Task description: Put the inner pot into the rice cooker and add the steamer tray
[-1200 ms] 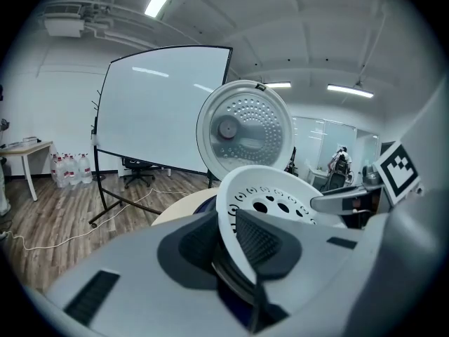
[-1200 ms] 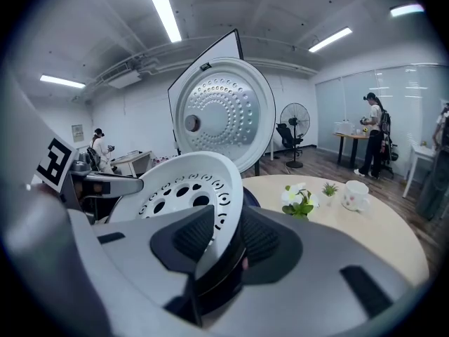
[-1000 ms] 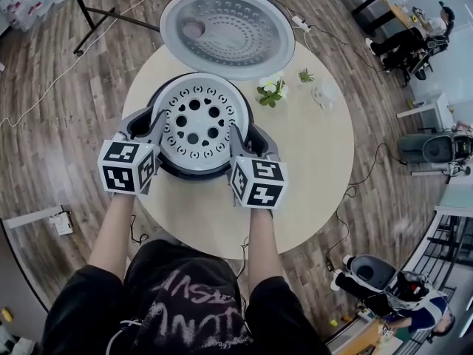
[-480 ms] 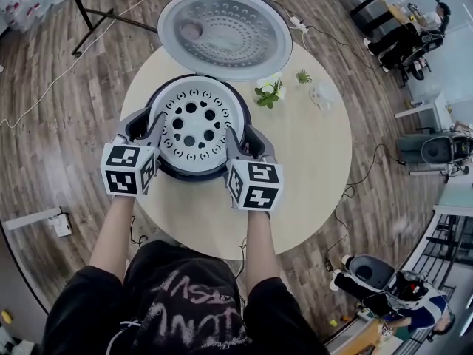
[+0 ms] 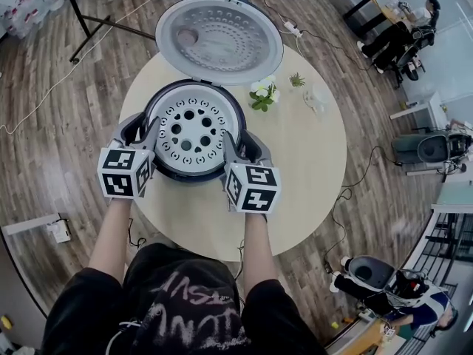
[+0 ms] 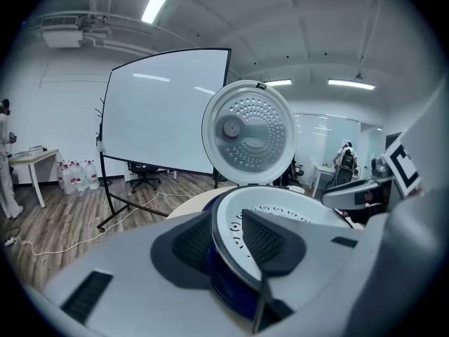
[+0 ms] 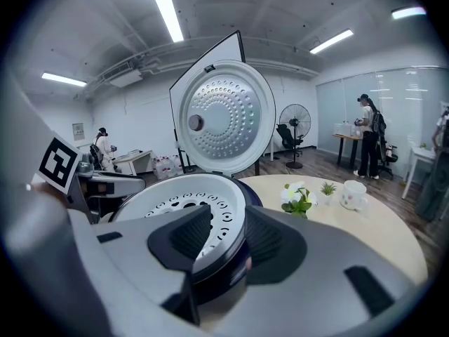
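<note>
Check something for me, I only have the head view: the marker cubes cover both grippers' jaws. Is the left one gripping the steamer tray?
Observer: No. On the left gripper the jaws have just been opening; the rim of the steamer tray stands between them, unpinched.
Operator: And the right?
Observer: The right gripper straddles that rim too, pads apart: one over the tray, one outside the rice cooker.
Operator: What's behind the lid?
Observer: A large white board on a stand.

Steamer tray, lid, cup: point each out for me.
steamer tray (image 5: 192,129), head view, its perforated floor
lid (image 5: 219,40), head view, middle of its inner face
cup (image 7: 353,194), right gripper view, its side wall
</note>
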